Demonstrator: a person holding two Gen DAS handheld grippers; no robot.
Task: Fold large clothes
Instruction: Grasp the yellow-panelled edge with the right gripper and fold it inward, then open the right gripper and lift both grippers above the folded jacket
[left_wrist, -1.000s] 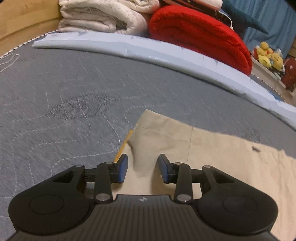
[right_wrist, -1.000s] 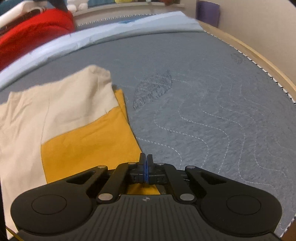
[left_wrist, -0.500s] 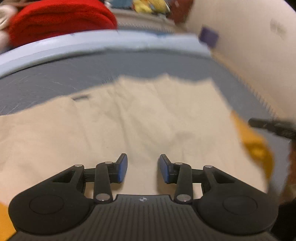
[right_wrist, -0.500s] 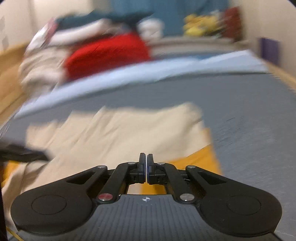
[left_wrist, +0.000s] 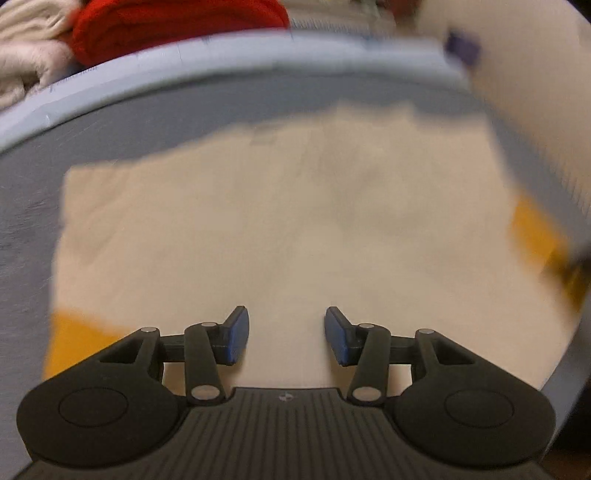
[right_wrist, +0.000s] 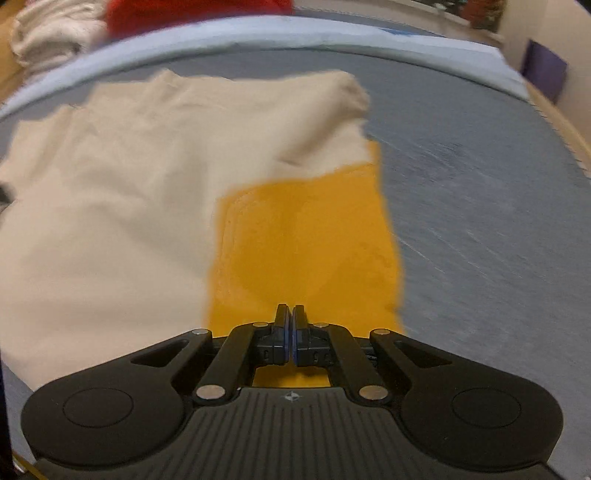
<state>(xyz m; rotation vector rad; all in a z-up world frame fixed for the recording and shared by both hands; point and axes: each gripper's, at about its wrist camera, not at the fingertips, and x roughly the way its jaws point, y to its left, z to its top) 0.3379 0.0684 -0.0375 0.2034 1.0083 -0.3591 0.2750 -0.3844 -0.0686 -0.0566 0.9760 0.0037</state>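
A beige and mustard-yellow garment (left_wrist: 280, 229) lies flat on the grey quilted bed (left_wrist: 33, 236). It also shows in the right wrist view (right_wrist: 110, 192), with its yellow panel (right_wrist: 306, 240) straight ahead of the fingers. My left gripper (left_wrist: 286, 334) is open and empty, hovering over the beige cloth. My right gripper (right_wrist: 289, 332) is shut with nothing visible between its pads, just above the yellow panel's near edge. Both views are motion-blurred.
A light blue folded sheet (left_wrist: 184, 66) runs along the far side of the bed. Behind it lie a red blanket (left_wrist: 166, 22) and a cream quilt (left_wrist: 26, 62). The bed's wooden edge (right_wrist: 565, 129) is at the right.
Both views swung over the garment. The left gripper moved from the garment's left corner to above its middle, still open. The right gripper stayed shut and now faces the yellow panel.
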